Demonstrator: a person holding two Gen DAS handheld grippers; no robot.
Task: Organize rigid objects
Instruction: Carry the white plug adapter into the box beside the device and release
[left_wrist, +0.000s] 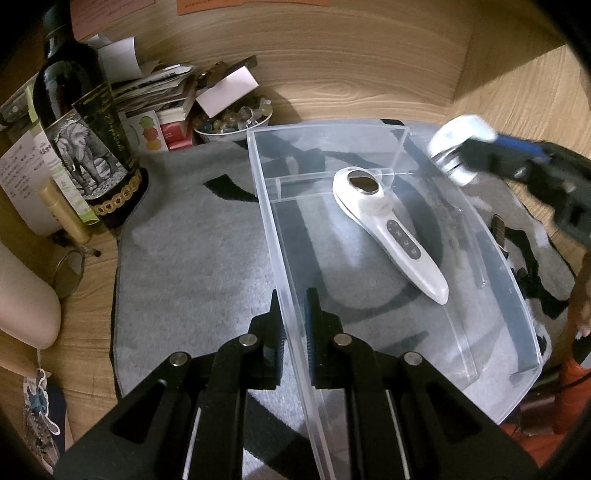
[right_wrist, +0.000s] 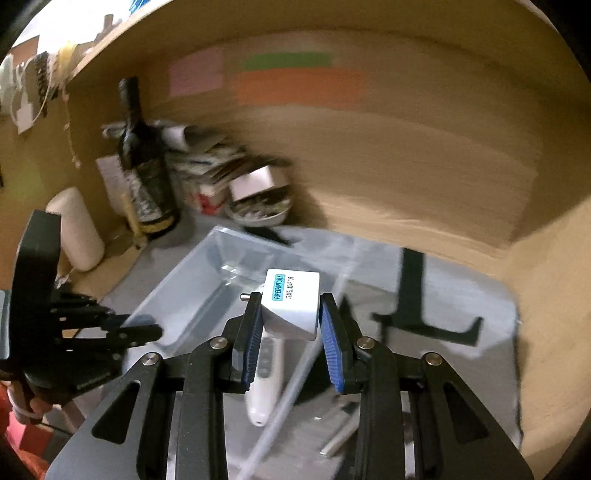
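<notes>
The travel adapter (right_wrist: 293, 302) is a small white plastic block, so it is likely light, stiff and smooth. Its flat sides give the best hold, well clear of the metal pin that juts from its left side. The right tool (right_wrist: 290, 325) grips it that way, one blue pad on each flat side, and holds it in the air over the clear plastic bin (left_wrist: 509, 266). From the left wrist view the adapter (left_wrist: 458, 142) hangs just past the bin's far right corner, blurred.

The bin sits on a grey mat (left_wrist: 192, 236) on the wooden tabletop (left_wrist: 517, 85). It has thin clear walls, probably rigid but easy to slide, and a divider sets off a small far compartment that looks empty. The large near compartment holds one thing: a white handheld device (left_wrist: 388, 229) with a round metal head and a row of buttons, lying flat and slanted. The left tool (left_wrist: 293, 332) is closed on the bin's left wall, one finger inside and one outside, which should steady it.
</notes>
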